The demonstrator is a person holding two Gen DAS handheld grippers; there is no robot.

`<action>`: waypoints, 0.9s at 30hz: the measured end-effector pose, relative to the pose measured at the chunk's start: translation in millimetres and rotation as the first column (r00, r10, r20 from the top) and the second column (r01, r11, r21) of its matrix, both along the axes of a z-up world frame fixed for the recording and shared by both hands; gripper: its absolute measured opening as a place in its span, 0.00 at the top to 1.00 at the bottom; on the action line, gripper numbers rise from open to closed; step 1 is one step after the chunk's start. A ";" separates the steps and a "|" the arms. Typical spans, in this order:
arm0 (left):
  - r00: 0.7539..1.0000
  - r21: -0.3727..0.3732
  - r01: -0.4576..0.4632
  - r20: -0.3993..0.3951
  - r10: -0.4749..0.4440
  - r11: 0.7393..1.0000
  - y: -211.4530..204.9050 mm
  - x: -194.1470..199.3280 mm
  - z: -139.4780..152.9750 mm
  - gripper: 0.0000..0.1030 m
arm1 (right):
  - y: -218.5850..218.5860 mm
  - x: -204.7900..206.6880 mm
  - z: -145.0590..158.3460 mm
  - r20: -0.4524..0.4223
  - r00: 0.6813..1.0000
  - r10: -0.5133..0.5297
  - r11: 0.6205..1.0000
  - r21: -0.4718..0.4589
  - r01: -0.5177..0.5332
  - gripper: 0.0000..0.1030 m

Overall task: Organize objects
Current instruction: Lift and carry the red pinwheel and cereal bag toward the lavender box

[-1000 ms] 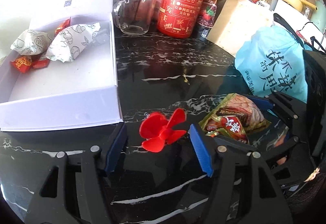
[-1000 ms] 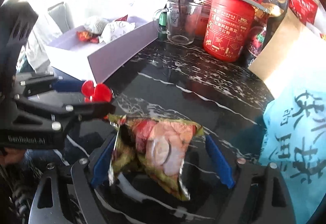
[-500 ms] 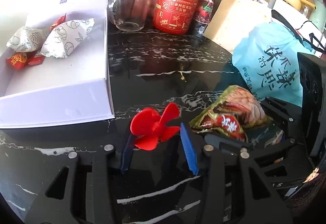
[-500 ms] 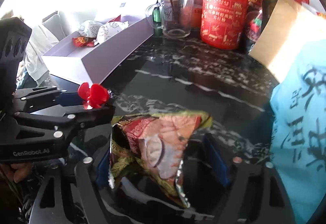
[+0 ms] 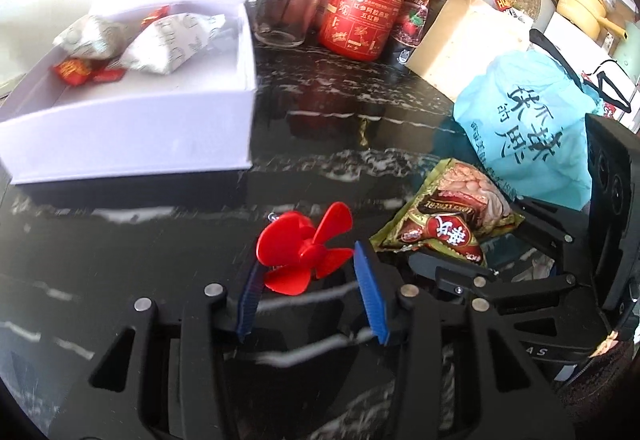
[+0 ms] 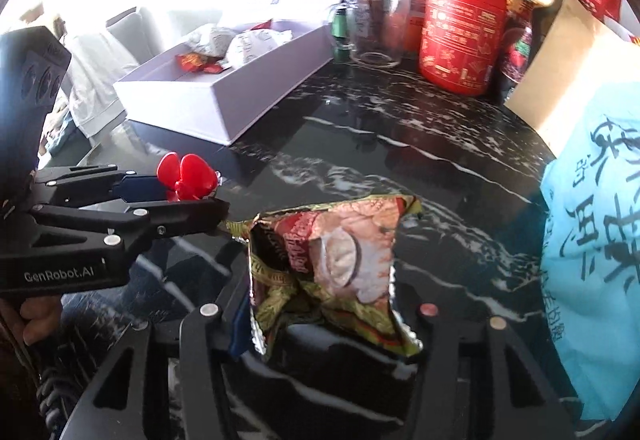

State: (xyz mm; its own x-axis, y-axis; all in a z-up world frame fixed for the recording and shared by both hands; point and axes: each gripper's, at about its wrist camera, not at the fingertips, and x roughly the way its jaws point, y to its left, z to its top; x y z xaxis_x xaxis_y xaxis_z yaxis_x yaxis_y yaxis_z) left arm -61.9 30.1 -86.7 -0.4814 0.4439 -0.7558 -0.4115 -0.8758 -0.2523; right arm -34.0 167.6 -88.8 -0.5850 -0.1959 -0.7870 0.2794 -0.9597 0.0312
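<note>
A red plastic propeller [image 5: 304, 252] sits between the blue pads of my left gripper [image 5: 308, 274], which is shut on it just above the black marble table [image 5: 340, 136]. The right wrist view shows the same propeller [image 6: 186, 182] in the left gripper [image 6: 188, 198]. A crumpled green and red snack packet [image 6: 328, 260] is pinched between the jaws of my right gripper [image 6: 326, 320], which are closing on it; the packet hides most of the pads. An open white box [image 5: 132, 136] at the left holds white wrapped parcels [image 5: 168, 44] and red sweets [image 5: 76, 70].
A red canister [image 5: 362, 16], a glass mug [image 5: 284, 12] and dark snack bags stand at the back. A brown paper bag [image 5: 460, 36] and a light blue plastic bag [image 5: 532, 128] crowd the right side. A hand [image 6: 36, 316] holds the left gripper's handle.
Both pairs of jaws have narrowed: the left onto the red propeller, the right onto the snack packet, which now looks squeezed and crumpled. Both hands shifted slightly across the table.
</note>
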 end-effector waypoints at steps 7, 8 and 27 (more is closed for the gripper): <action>1.000 0.059 -0.022 -0.004 0.022 0.998 -24.2 13.7 -1.8 0.58 | -22.2 9.5 -2.1 -0.001 0.997 0.082 0.996 0.031 -0.082 0.44; 1.000 0.054 -0.027 -0.006 0.028 0.998 -25.0 13.5 -1.1 0.58 | -22.8 9.1 -2.1 -0.002 0.996 0.084 0.996 0.034 -0.084 0.41; 0.996 0.022 -0.079 -0.034 0.079 0.997 -25.5 9.4 -2.6 0.59 | -9.2 2.5 -5.0 -0.016 0.999 0.032 0.999 -0.034 -0.032 0.48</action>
